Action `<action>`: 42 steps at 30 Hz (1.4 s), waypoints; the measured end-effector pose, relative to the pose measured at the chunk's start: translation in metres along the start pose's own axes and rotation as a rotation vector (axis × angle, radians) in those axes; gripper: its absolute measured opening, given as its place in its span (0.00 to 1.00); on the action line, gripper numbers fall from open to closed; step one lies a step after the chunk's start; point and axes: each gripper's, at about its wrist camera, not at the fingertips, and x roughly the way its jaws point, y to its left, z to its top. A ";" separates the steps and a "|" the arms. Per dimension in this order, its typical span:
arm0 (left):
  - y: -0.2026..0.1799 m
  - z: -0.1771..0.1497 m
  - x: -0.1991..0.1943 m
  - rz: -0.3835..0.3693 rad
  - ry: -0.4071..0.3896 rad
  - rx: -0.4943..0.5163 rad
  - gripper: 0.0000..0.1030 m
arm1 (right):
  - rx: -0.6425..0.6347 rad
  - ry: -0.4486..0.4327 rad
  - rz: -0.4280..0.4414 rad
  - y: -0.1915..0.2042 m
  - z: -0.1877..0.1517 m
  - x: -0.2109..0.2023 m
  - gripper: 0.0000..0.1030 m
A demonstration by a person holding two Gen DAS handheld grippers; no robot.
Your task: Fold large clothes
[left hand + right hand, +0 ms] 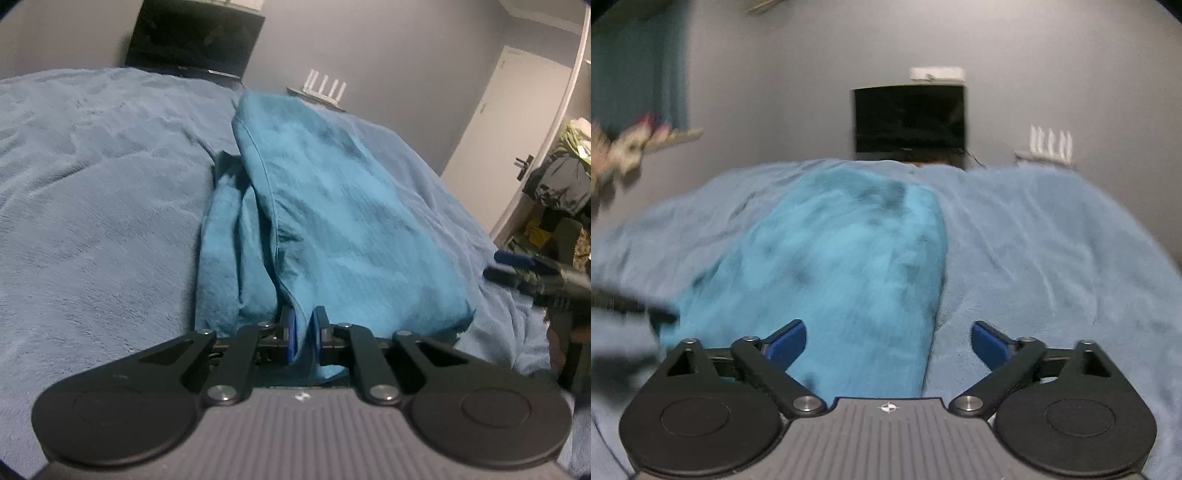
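The garment [332,206], a teal piece of clothing, lies on the blanket [92,221] of a bed, already doubled into a long strip. In the left wrist view its long axis runs from the near hem at 6 o'clock up toward 12 o'clock, ending short of the dark screen [192,40] against the far wall. A folded edge with a seam runs the length of the strip, and a narrower layer shows beneath it on the 9 o'clock side.

The left gripper [304,332] is clamped on the garment's near hem, its blue pads pinching cloth that bunches between them. The right gripper [888,343] has its jaws spread wide with nothing between them; no pad presses on cloth. From its own camera the garment fills 11 to 12 o'clock, and its right-hand edge passes between the fingers, so the strip's near end lies straight ahead and slightly left. In the left view the right gripper [517,269] sits at 3 o'clock, blurred, beside the garment's right corner.

Judging from this, the next move is for the right gripper to take that free corner, which it is nearer to.
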 end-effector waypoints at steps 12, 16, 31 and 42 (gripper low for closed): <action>-0.002 -0.010 -0.007 0.239 0.000 -0.022 0.05 | -0.054 0.046 -0.031 0.039 -0.035 0.042 0.43; 0.004 -0.013 -0.013 0.276 -0.006 -0.060 0.05 | 0.057 0.084 -0.024 0.022 -0.042 0.039 0.46; -0.141 0.050 0.032 0.064 -0.133 0.214 0.89 | 0.096 0.012 0.002 0.038 -0.049 0.004 0.46; -0.143 0.090 0.168 0.282 0.042 0.347 0.89 | 0.085 -0.010 0.086 0.033 -0.053 0.033 0.51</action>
